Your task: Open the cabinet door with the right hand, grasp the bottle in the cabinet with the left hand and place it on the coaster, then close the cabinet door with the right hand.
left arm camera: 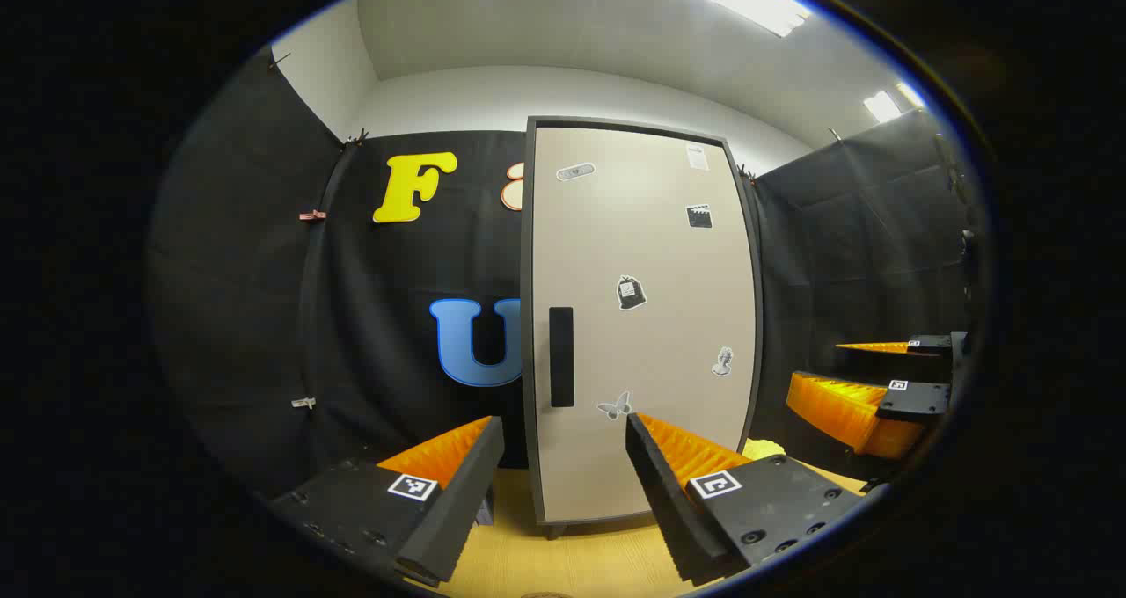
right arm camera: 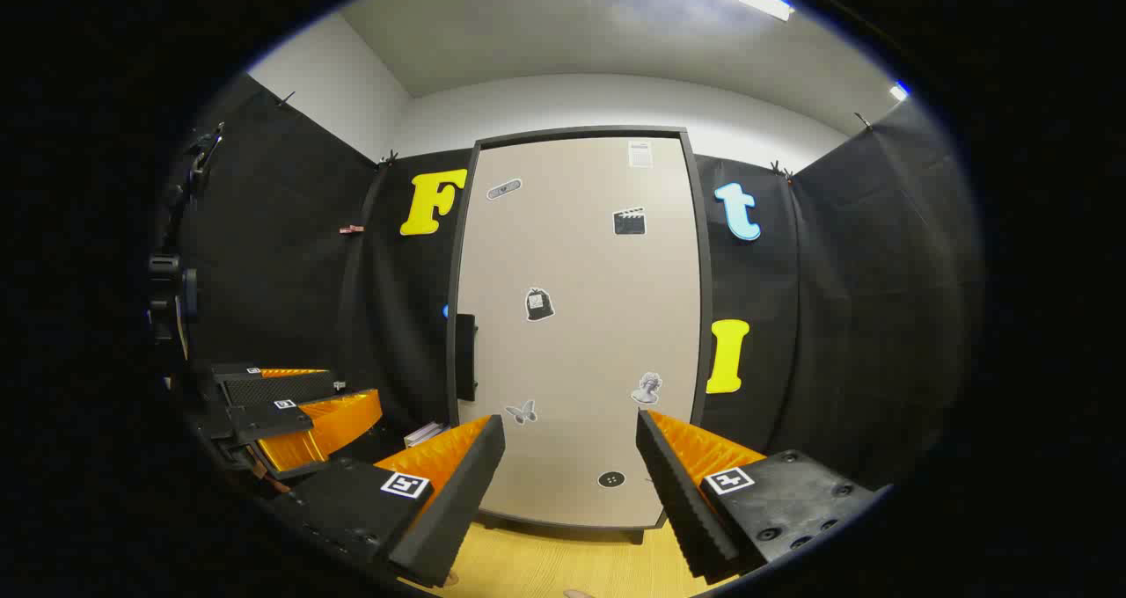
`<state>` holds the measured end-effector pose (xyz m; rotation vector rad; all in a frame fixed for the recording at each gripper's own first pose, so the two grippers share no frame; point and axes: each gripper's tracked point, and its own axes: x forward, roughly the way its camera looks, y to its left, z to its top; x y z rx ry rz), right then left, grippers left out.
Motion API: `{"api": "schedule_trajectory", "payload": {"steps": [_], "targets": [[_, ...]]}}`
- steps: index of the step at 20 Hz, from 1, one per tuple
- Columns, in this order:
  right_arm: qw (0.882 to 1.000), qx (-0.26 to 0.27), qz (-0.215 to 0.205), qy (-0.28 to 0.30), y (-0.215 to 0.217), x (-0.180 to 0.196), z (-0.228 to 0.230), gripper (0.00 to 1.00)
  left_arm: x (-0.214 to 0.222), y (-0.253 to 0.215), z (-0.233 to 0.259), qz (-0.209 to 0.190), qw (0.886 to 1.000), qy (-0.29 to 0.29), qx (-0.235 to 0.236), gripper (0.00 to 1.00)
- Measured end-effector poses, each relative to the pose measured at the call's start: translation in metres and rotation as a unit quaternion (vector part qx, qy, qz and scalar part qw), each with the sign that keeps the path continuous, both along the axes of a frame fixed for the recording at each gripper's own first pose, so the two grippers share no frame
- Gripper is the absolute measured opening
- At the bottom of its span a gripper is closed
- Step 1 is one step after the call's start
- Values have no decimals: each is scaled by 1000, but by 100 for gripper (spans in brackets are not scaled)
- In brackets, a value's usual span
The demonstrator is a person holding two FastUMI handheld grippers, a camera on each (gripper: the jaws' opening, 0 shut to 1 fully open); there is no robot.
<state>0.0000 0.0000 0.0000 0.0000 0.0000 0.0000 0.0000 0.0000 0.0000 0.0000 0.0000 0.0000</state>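
the door (right arm camera: 581, 334) is smooth and matt, with a dark matt frame and a black matt handle (left arm camera: 561, 357). flat stickers (right arm camera: 539, 303) dot it. the table (left arm camera: 563, 558) looks like pale wood with a fine grain. the wall (left arm camera: 264, 299) is matt black cloth, creased.

No readable words, brand names or numbers anywhere. Only picture stickers on the tall beige cabinet door with dark frame (left arm camera: 642, 317): a plaster shape, a clapperboard, a tagged sack, a small bust and a butterfly, plus a small white label at the top with print too fine to make out. Square black-and-white coded markers on the left gripper (left arm camera: 563, 448) and right gripper (right arm camera: 570, 448), patterns only, no letters or digits.
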Motion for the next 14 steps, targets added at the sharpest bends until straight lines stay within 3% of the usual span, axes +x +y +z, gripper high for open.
{"api": "schedule_trajectory", "payload": {"steps": [14], "targets": [[999, 0, 17, 32, -8, 5, -11, 97, 3, -5, -9, 17, 1000, 14, -17, 89]]}}
